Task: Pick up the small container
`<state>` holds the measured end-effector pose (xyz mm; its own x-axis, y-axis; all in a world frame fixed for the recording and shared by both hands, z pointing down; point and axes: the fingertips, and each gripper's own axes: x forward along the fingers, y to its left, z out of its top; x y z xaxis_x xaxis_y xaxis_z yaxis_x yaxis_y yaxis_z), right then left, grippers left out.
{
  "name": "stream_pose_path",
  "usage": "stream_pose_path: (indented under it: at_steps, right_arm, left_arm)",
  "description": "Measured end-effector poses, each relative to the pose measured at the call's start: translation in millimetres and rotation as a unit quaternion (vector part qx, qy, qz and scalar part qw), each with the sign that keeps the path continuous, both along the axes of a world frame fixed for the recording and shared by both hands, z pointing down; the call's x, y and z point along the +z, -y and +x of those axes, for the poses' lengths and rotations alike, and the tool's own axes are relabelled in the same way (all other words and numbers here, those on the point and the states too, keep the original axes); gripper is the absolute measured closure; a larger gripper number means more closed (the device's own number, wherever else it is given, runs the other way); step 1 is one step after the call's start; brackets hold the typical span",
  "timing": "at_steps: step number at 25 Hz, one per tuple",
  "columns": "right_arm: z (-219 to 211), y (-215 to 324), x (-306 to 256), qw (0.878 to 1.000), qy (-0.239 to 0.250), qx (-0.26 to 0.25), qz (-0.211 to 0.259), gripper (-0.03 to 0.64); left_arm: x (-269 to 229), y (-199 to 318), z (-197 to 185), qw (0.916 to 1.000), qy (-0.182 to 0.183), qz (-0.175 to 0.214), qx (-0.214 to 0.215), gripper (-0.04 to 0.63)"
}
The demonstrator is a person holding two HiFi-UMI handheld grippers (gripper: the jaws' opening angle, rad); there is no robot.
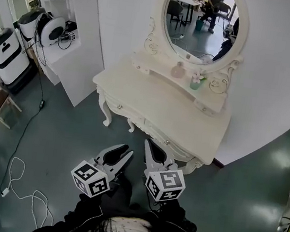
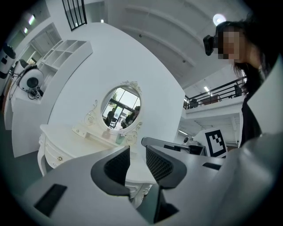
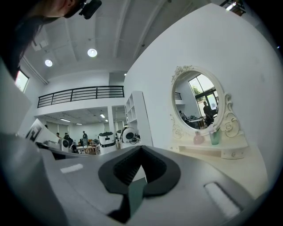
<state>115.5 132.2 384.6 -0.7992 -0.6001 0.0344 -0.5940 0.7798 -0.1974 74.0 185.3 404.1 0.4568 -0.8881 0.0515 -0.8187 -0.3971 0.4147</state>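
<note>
small pink container [image 1: 179,69] sits on the raised back shelf of the dressing table [image 1: 162,110], under its mirror [image 1: 201,19], green cup [image 1: 195,82] just beside it; both tongs off the table's front edge, touching nothing: left gripper [image 1: 127,150] closed to a slim gap, empty; right gripper [image 1: 149,143] jaws fully together, empty

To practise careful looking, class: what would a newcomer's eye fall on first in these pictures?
A white dressing table stands against the wall, an oval mirror above it. On its shelf under the mirror stand a pink bottle and a green cup, side by side. Nearest the camera, the left hand-held gripper and right hand-held gripper point toward the table, both empty.
</note>
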Motion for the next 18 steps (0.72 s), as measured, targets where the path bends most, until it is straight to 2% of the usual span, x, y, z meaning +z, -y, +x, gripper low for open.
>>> stream_pose_path:
  at_steps: [7, 18]
  right_arm:
    - [-52, 65, -1, 1.0, -0.01, 0.015, -0.005, 0.607]
    - [-120, 139, -7, 0.998, -0.018, 0.054, -0.007, 0.607]
  left_arm:
    - [-6, 70, -44, 0.9995, -0.007, 0.0, 0.031, 0.497]
    - [-12, 150, -113, 0.9964, -0.008, -0.002, 0.084, 0.497]
